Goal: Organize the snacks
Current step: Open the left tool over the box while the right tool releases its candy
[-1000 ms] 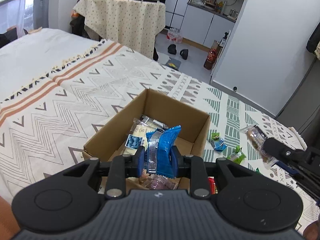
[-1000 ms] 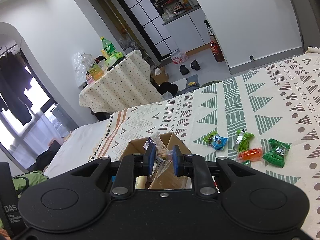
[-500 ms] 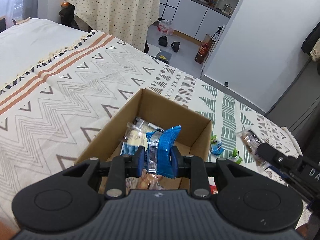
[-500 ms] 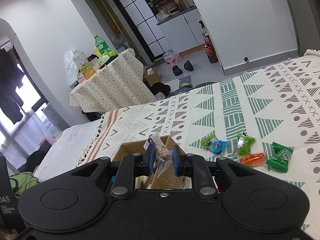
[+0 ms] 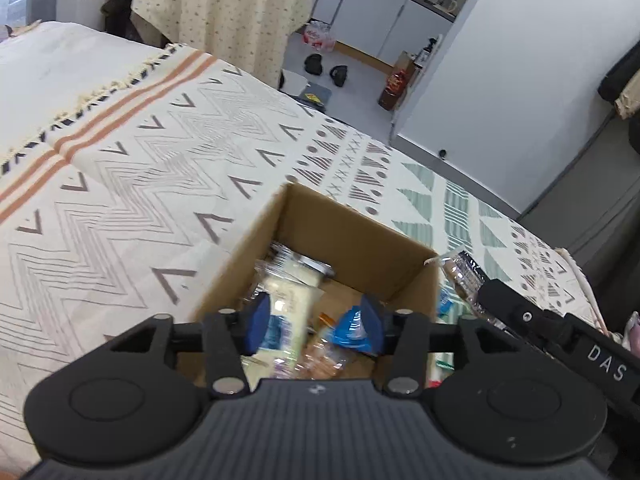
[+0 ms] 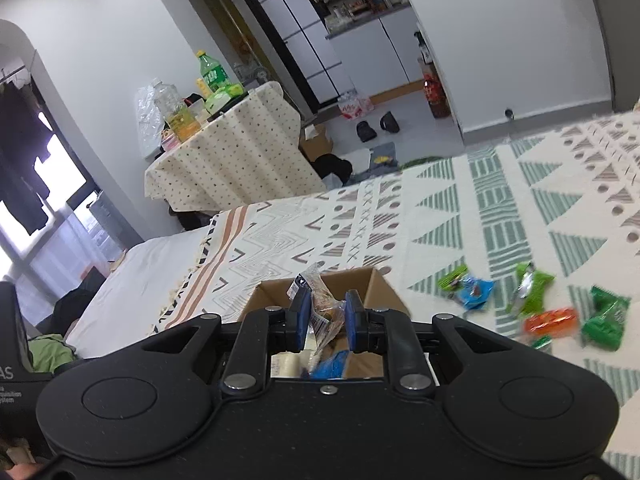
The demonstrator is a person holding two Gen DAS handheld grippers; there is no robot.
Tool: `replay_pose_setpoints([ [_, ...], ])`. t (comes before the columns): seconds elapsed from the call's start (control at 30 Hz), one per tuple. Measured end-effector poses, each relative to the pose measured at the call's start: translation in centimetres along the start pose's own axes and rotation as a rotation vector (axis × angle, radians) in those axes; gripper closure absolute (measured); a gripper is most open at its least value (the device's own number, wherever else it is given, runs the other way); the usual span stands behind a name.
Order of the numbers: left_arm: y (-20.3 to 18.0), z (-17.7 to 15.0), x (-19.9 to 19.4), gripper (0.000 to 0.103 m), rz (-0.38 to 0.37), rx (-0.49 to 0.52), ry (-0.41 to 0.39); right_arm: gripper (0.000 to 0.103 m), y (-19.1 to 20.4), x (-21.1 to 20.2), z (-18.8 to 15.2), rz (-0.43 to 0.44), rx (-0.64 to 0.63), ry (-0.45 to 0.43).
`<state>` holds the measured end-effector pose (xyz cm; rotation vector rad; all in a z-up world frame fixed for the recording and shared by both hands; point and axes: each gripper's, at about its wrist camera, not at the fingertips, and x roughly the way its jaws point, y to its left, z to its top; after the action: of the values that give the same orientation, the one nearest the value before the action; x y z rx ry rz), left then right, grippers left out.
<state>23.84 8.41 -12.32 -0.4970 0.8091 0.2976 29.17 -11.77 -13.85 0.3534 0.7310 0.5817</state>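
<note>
Bright, even daylight from the window (image 6: 48, 184) at left, overexposed there. Soft, faint shadows only. Strong fisheye bending at frame edges, dark corners. Motion blur across the loose snack packets (image 6: 532, 312) and inside the cardboard box (image 5: 344, 240).

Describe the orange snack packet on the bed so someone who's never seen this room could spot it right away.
Start at the patterned bedspread and find the cardboard box. Loose packets lie on the green-triangle part of the cloth to its right. The orange packet sits between a lime green packet and a dark green packet; it is the only orange one, and see-through.
</note>
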Motion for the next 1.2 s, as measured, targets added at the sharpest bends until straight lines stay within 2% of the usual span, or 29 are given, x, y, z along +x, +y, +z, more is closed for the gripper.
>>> replay_pose_setpoints([
  [0.07,0.5,0.3,-0.2,0.049,0.01,-0.008,0.003,0.083,0.4,0.5,0.0,0.029,0.018,0.008],
  [0.1,0.6,0.5,-0.3,0.047,0.014,-0.008,0.004,0.075,0.7,0.6,0.0,0.021,0.014,0.006],
  [0.13,0.7,0.6,-0.4,0.044,0.018,-0.004,0.005,0.059,1.0,0.7,-0.1,0.01,0.007,0.007],
  [0.2,0.8,0.6,-0.6,0.038,0.026,0.003,0.004,0.049,1.0,0.7,-0.4,0.002,-0.004,0.006],
  [0.4,0.4,0.5,-1.5,0.019,0.045,0.022,-0.006,0.049,-0.5,-0.3,0.0,-0.059,0.047,0.02],
  [0.57,-0.3,-0.1,-2.3,0.013,0.041,0.056,0.016,0.047,-1.4,-1.9,0.5,-0.082,0.063,0.021],
  [0.77,-1.8,-0.8,-3.7,0.007,0.048,0.095,-0.005,0.035,-2.0,-3.5,1.3,-0.116,0.069,0.035],
  [0.93,-3.7,-1.6,-5.0,0.0,0.041,0.128,-0.04,0.014,-4.0,-6.0,1.9,-0.144,0.106,0.016],
  [1.2,-6.9,-2.9,-6.1,0.0,0.008,0.154,-0.061,0.009,-7.2,-9.4,2.7,-0.153,0.161,-0.026],
])
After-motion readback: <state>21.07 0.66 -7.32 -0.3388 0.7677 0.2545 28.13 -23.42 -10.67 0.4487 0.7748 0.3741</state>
